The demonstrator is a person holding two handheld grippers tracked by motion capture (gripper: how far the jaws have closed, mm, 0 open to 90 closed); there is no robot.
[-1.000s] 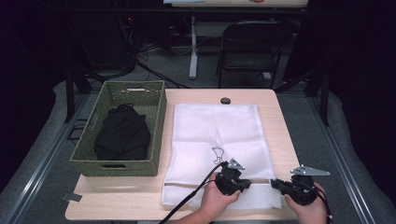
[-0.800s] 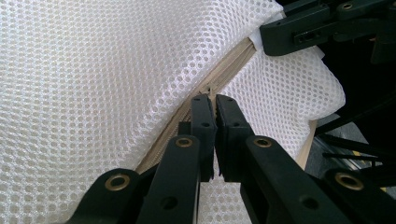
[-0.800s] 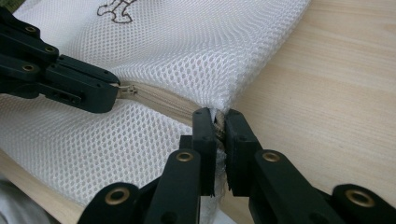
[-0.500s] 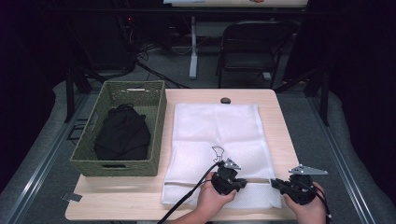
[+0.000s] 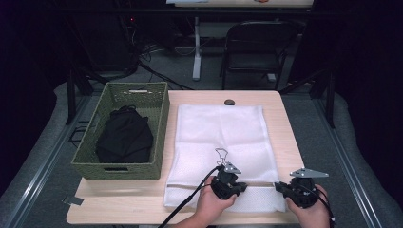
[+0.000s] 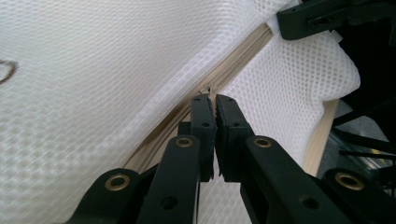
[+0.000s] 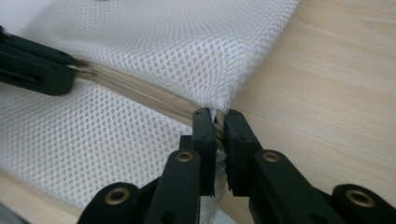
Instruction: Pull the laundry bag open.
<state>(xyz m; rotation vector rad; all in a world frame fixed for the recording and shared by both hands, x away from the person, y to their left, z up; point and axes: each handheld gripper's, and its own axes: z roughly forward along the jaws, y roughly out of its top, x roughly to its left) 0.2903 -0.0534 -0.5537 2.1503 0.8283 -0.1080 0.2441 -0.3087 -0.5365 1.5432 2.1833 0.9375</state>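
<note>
1. While the white mesh laundry bag [image 5: 223, 142] lies flat on the table [image 5: 290, 142] beside the green basket [image 5: 119, 166], the right gripper [image 7: 215, 122] is clamped on its zipper-end corner, seemingly to anchor it.
2. The left gripper [image 6: 211, 103] is clenched on the zipper [image 6: 243, 65] mid-seam, probably on its slider.
3. Both gripper views reveal these pinches; the high view adds the dark garment [image 5: 124, 137] in the basket.

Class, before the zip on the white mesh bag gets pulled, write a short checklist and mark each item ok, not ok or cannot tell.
1. Left hand-held gripper shut at the zip: ok.
2. Zip pull actually pinched: cannot tell.
3. Right hand-held gripper shut on the mesh bag at its corner: ok.
4. Bag lies flat on the table: ok.
5. Basket stands apart from the bag: ok.
</note>
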